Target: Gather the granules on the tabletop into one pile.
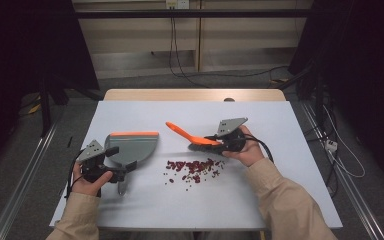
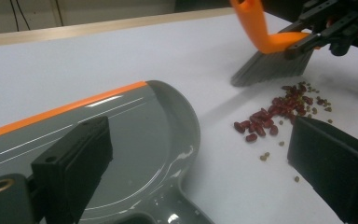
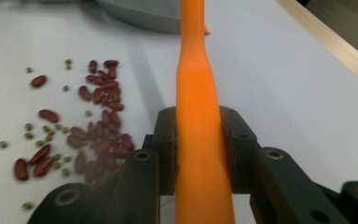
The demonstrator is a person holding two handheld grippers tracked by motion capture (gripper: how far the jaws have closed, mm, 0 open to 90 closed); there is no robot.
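Orange-handled brush (image 1: 192, 137) sits clamped in the right tongs (image 1: 215, 143), bristles hovering just above the far edge of the scattered red beans (image 1: 194, 169) on the white tabletop (image 1: 260, 200). The grey dustpan (image 1: 132, 146) lies left of the pile, apart from it, its handle between the left tongs (image 1: 121, 173), whose jaws stand wide. Sweeping leftward looks unobstructed, though small green beans (image 3: 32, 131) are strewn among the red ones

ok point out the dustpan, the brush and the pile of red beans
dustpan (image 1: 135, 147), high view, on its grey tray
brush (image 2: 270, 67), left gripper view, on its grey bristles
red beans (image 1: 194, 167), high view, on the middle of the pile
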